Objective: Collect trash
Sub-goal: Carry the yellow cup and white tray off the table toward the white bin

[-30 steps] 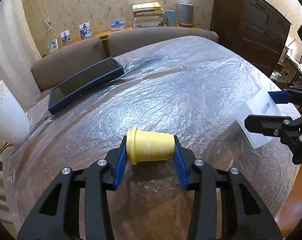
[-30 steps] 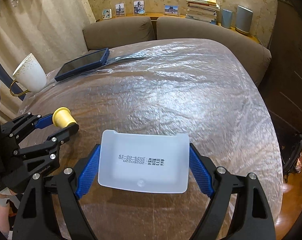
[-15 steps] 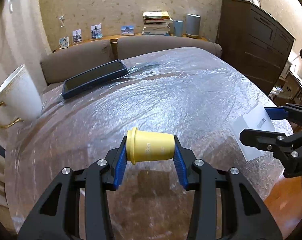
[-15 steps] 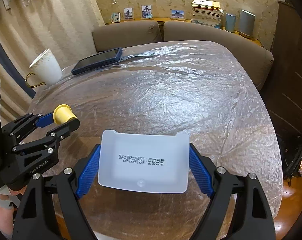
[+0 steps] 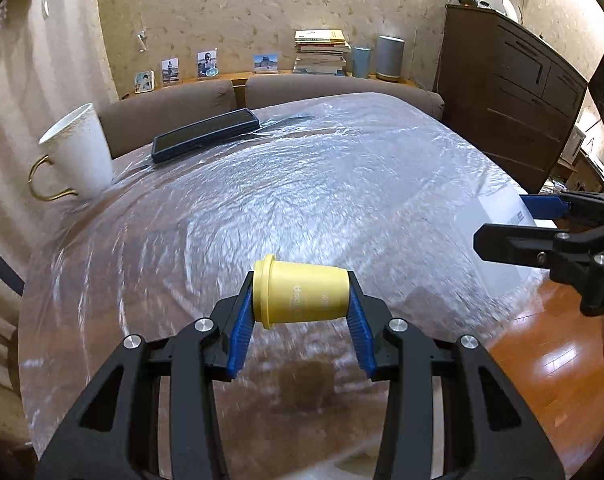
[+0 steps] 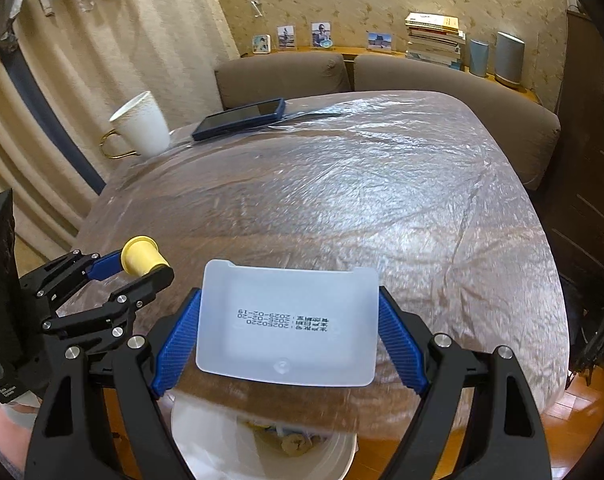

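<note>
My left gripper point(image 5: 300, 316) is shut on a small yellow plastic cup point(image 5: 300, 294), held sideways above the near part of the table; it also shows in the right wrist view point(image 6: 142, 260). My right gripper point(image 6: 288, 332) is shut on a white plastic tray point(image 6: 288, 322) with printed dates, held over the table's near edge; the tray shows at the right in the left wrist view point(image 5: 501, 208). Below the tray, a white-lined trash bin point(image 6: 206, 436) with scraps inside stands on the floor.
The table point(image 5: 302, 192) is covered with clear plastic film. A white mug with a gold handle point(image 5: 78, 156) and a dark blue tablet point(image 5: 206, 134) sit at its far left. A sofa point(image 6: 421, 76) lies behind, and a dark cabinet point(image 5: 501, 92) at right.
Both grippers have pulled back toward the table's near edge and risen with their loads. The trash bin has come into the right wrist view below the tray.
</note>
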`<state>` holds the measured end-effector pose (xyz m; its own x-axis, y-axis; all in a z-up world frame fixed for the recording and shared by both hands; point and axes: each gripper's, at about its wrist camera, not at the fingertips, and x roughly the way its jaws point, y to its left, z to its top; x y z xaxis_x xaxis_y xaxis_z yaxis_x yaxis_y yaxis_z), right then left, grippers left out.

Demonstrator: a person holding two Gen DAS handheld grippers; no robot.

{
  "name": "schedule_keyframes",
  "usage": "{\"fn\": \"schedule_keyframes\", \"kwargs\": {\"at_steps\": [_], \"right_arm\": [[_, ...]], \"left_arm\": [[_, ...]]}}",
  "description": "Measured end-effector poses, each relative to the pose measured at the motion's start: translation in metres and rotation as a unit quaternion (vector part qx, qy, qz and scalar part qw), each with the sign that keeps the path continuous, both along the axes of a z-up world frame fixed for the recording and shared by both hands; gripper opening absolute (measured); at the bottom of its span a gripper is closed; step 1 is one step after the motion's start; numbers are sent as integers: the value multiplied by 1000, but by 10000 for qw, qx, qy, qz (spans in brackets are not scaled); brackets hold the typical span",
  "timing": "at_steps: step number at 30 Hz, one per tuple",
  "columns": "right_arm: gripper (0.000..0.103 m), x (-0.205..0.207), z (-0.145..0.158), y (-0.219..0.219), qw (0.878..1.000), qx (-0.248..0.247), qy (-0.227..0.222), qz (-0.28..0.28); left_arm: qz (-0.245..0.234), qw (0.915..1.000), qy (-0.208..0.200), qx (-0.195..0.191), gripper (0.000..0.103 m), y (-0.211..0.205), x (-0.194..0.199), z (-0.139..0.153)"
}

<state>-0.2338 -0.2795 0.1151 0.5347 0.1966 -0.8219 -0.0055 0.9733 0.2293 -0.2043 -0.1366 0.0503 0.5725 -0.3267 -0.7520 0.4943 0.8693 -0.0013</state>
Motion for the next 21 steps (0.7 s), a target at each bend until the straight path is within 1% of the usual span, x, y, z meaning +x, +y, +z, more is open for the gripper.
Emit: {"fn": "schedule_keyframes", "kwargs": {"at_steps": [6, 10, 17, 21], "right_arm": [[82, -38, 0, 3, 9999, 125, -13, 96], [82, -64, -6, 5, 9997, 176, 42, 177], [82, -97, -21, 10, 9987, 268, 252, 359], [82, -112, -32, 17, 9977, 230, 418, 489]], "left_arm": [[79, 9999, -19, -123, 44, 9, -33, 7], [136, 9999, -41, -87, 44, 13, -55, 7], [235, 9997, 4, 11, 44, 21, -89, -1], [288, 9995, 94, 36, 44, 29, -106, -6]]}}
